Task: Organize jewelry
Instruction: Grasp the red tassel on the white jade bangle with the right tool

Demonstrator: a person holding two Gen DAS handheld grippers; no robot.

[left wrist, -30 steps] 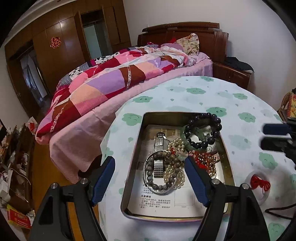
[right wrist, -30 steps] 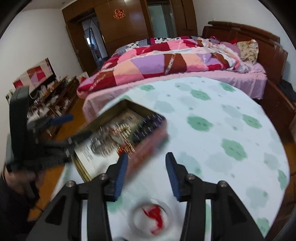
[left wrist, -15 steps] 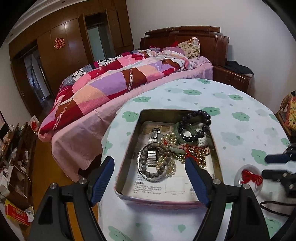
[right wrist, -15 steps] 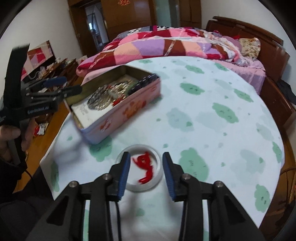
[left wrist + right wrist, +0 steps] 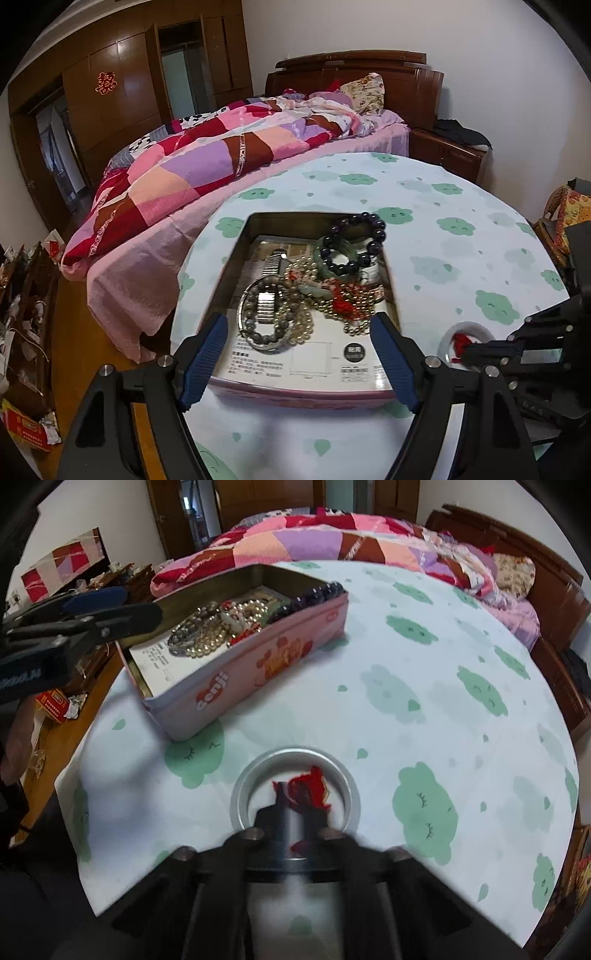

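The pink tin's (image 5: 236, 672) printed side wall is seen only from the right wrist; the left wrist view looks down on the tangled jewelry (image 5: 314, 291) inside. The left gripper (image 5: 299, 354) is held wide open, empty. The right gripper (image 5: 295, 801) is closed on the red tassel (image 5: 310, 782) in the small dish (image 5: 343, 775) on the counter (image 5: 424, 672).

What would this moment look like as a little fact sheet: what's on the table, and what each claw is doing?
surface: round table with green-cloud cloth
tin: pink, open, on the table
tin contents: tangled bracelets, a printed sheet underneath
dish: small, round, beside the tin, apart from it
dish contents: red knot
left gripper: open, fingers either side of the tin's near end
right gripper: closed on the red knot in the dish
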